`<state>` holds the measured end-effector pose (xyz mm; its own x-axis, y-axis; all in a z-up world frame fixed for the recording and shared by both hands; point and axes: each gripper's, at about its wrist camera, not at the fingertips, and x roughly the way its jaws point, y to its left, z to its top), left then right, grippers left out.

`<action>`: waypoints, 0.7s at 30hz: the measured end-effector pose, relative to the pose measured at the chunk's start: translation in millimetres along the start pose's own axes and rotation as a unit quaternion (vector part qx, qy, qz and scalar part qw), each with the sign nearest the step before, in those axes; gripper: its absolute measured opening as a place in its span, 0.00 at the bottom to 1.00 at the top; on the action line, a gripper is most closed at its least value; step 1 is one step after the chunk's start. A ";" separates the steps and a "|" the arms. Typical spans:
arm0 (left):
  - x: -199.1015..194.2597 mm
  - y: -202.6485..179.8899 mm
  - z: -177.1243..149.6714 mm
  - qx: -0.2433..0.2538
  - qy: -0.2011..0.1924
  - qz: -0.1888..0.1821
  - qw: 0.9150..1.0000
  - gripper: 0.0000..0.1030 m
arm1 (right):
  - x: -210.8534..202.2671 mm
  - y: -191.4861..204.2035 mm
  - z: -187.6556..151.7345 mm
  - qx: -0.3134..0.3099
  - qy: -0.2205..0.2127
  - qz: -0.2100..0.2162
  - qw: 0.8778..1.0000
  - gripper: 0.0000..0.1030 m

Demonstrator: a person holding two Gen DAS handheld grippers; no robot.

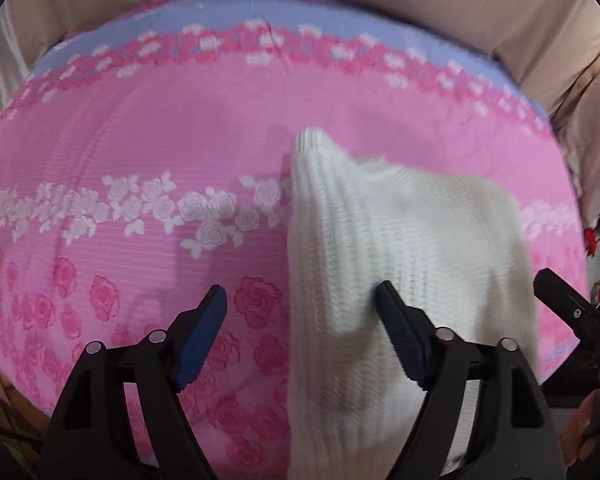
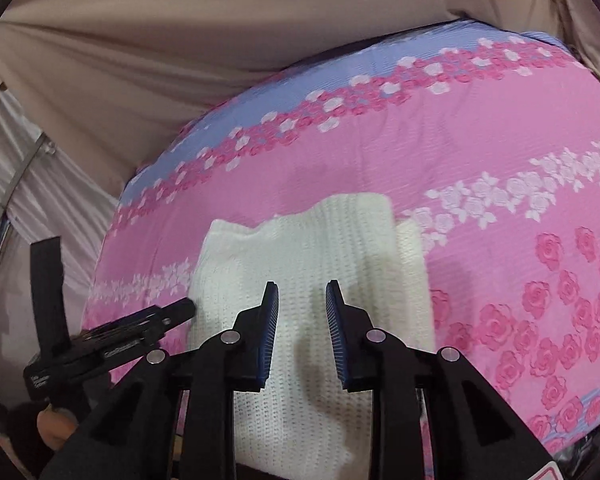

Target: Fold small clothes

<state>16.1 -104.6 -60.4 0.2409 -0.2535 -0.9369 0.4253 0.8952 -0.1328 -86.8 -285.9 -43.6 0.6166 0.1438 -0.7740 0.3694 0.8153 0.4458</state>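
A white knitted garment lies in a folded oblong on the pink rose-print sheet. My left gripper hovers open and wide over the garment's left edge, one pad above the knit and the other above the sheet. A black finger of the right gripper shows past the garment's right side. In the right wrist view the garment fills the centre on the sheet. My right gripper stands above it, jaws narrow but apart, nothing between them. A finger of the left gripper reaches in at the garment's left edge.
Beige cloth hangs behind the far edge of the sheet, which has a lilac border. A hand holds the left gripper at the lower left. Crumpled fabric and clutter lie past the sheet's right edge.
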 end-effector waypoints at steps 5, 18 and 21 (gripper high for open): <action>14.5 1.5 -0.1 0.005 0.001 0.008 1.000 0.81 | 77.1 -12.6 -13.7 0.001 0.078 -0.015 0.997 0.12; -13.4 -25.6 -50.8 0.033 0.036 -0.040 0.998 0.76 | -10.5 -37.4 -5.4 0.038 0.000 -0.076 0.996 0.23; 1.0 -21.2 -52.9 0.013 0.052 -0.038 0.998 0.78 | 5.2 -20.8 2.3 0.014 0.007 -0.054 0.998 0.22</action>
<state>-38.8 -104.4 -75.6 0.1155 -0.2791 -0.9533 0.4618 0.8648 -0.1972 -89.7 -303.4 -55.8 0.5627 0.0645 -0.8241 0.4522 0.8105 0.3722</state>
